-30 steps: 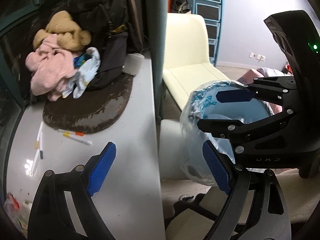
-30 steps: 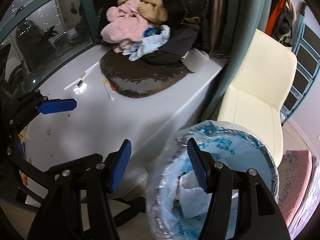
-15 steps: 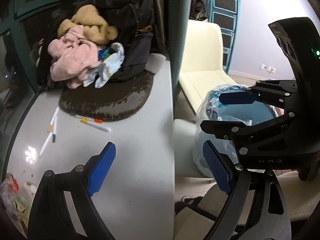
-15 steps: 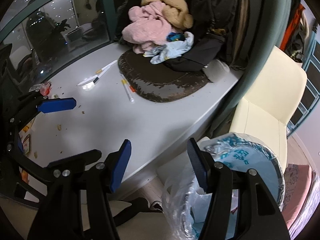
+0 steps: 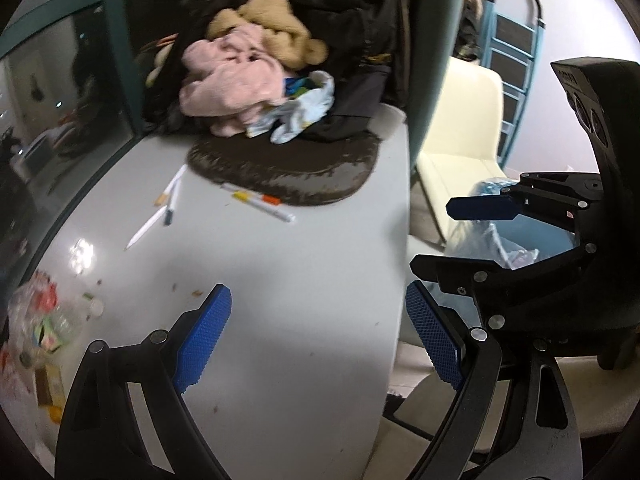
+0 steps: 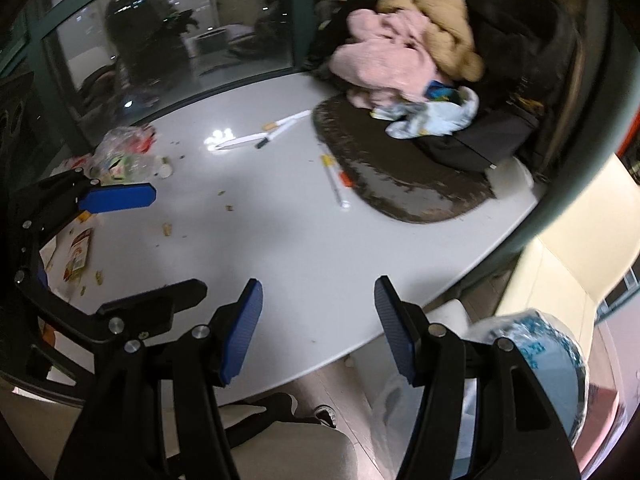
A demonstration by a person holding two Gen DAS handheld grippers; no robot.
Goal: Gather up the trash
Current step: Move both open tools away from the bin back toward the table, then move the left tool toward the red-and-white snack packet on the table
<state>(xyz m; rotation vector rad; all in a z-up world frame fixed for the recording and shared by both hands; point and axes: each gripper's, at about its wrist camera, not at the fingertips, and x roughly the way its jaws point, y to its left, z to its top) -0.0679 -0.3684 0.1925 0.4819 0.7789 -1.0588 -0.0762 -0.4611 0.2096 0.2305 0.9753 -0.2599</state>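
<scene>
A heap of crumpled clear wrappers [image 5: 36, 316] [image 6: 124, 148] lies at the left end of the white table [image 5: 304, 264] [image 6: 304, 232]. A small printed packet [image 6: 78, 256] and scattered crumbs [image 6: 166, 230] lie near it. The bin lined with a blue-printed bag [image 5: 512, 236] [image 6: 540, 352] stands on the floor off the table's right edge. My left gripper [image 5: 320, 338] [image 6: 136, 248] hangs open over the table's near part with nothing between its pads. My right gripper [image 6: 318, 332] [image 5: 460, 240] is open and empty too, over the table's near edge, to the right of the left one.
Several pens [image 5: 260, 202] [image 6: 336, 184] lie mid-table beside a brown mat [image 5: 288, 172]. Pink and tan clothes [image 5: 236, 84] and a dark bag [image 6: 500, 132] pile up at the far end. A cream chair [image 5: 468, 120] stands right of the table, and a dark window [image 6: 160, 40] runs behind it.
Both views have swung left from the bin towards the table. The wrapper heap and crumbs have come into sight, and the bin has slid to the right edge. Neither gripper's jaws have changed.
</scene>
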